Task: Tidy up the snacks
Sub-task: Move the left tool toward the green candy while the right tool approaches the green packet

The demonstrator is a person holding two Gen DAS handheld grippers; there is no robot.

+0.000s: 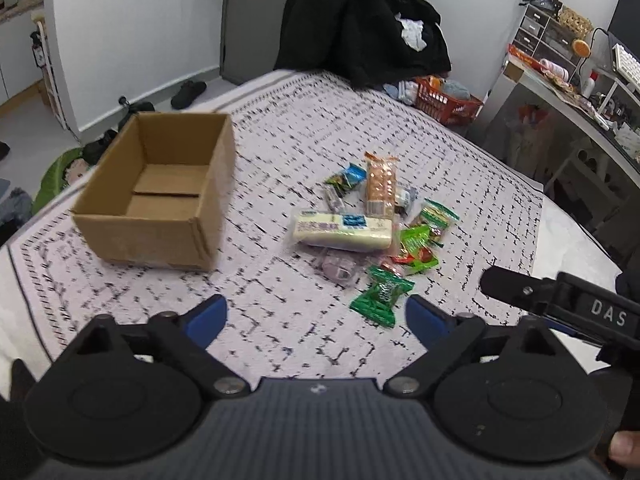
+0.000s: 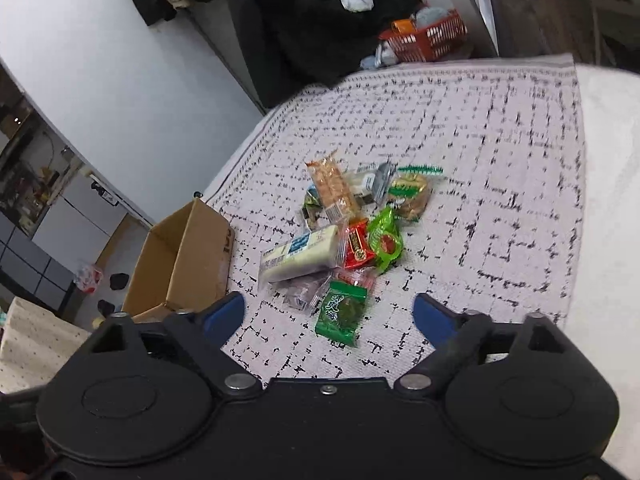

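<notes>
Just beyond both grippers' empty, parted jaws lies the green snack packet.

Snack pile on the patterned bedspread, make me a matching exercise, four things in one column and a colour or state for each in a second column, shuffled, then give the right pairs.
Column one:
1. brown cardboard box
2. long cream-coloured wafer pack with a blue label
3. dark green crinkled snack packet nearest the claws
4. left claw

Column two:
A. open, nothing between its blue pads
B. lying flat at the near edge of the pile
C. open-topped and empty
D. lying on its side, between the box and the green packets

Pairs: 1-C, 2-D, 3-B, 4-A
</notes>
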